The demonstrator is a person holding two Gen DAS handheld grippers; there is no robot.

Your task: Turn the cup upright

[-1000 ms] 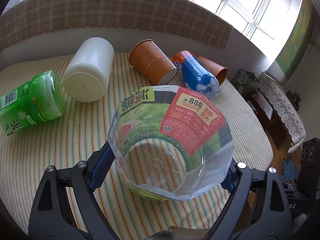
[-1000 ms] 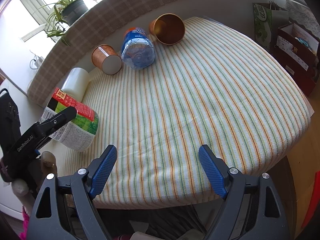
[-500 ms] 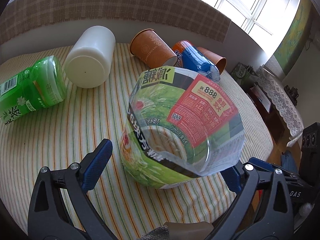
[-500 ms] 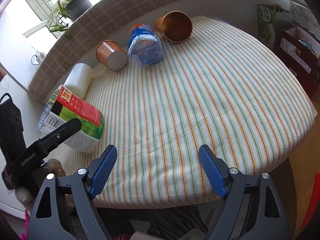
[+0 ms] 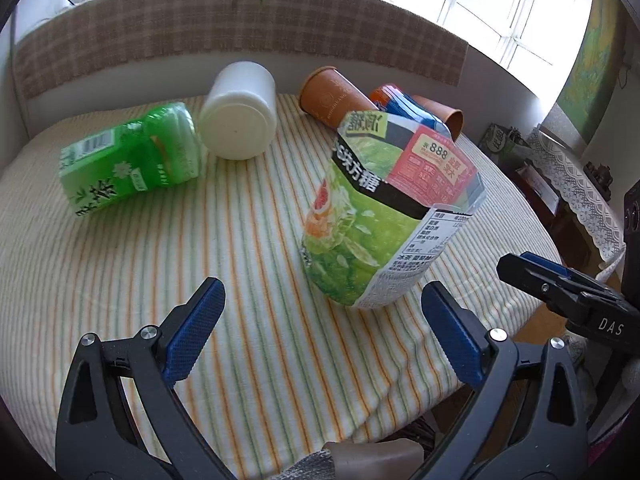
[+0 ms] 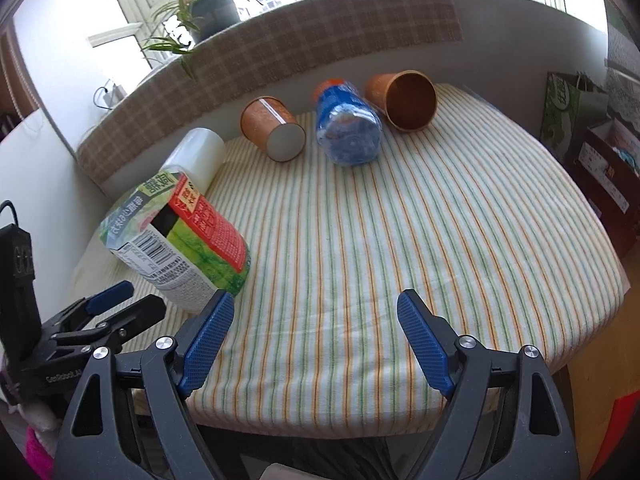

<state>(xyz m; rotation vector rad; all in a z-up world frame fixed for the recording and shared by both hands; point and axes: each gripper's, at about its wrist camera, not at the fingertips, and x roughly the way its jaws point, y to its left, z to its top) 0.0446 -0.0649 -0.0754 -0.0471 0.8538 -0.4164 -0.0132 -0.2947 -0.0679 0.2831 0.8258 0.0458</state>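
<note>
The cup [image 5: 384,216] is a cut-off clear bottle with a green and red label. It stands on its base on the striped cloth, open end up, leaning a little in the left wrist view. My left gripper [image 5: 320,292] is open just in front of it, with nothing between the blue pads. In the right wrist view the same cup [image 6: 180,236] stands near the table's left edge, and the left gripper [image 6: 108,308] shows below it. My right gripper [image 6: 315,296] is open over the front edge of the table and holds nothing.
Lying on their sides at the back are a white cup [image 5: 240,120], a green bottle [image 5: 128,160], two orange paper cups [image 6: 272,128] [image 6: 408,100] and a blue bottle [image 6: 348,124]. A checked ledge [image 6: 320,36] runs behind the table. Bags [image 6: 572,108] stand to the right.
The left gripper turned the cup from open-end-toward-me to standing on its base, opened, and drew back. The right gripper moved slightly closer to the table.
</note>
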